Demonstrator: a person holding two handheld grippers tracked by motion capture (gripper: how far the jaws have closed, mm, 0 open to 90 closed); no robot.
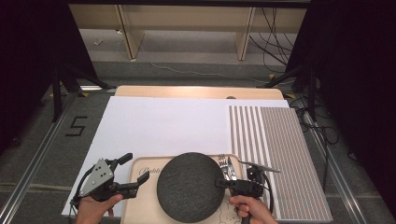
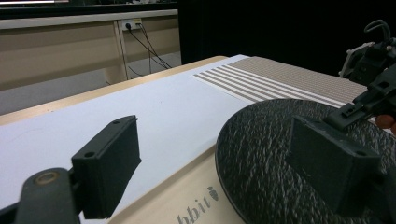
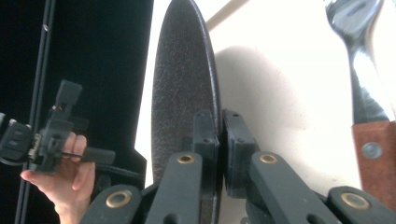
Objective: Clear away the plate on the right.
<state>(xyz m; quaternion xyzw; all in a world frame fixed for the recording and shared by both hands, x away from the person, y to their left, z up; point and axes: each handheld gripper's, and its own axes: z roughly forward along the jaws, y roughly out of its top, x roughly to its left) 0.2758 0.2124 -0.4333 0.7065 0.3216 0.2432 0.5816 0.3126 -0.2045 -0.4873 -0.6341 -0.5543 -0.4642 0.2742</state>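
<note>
High view: a white sheet (image 1: 159, 123) covers the table, with a striped mat (image 1: 275, 140) at its right. At the near edge lies a pale tray (image 1: 144, 170) bearing a round dark plate (image 1: 190, 186), cutlery (image 1: 226, 164) just right of it. Right gripper (image 1: 219, 183) is clamped on the plate's right rim. Left gripper (image 1: 138, 169), jaws spread and holding nothing, sits at the plate's left.

On my counter I count one dark round plate (image 1: 189, 186), one wooden tray (image 1: 140, 169), one striped mat (image 1: 275, 149) and two forks (image 1: 224, 164).
</note>
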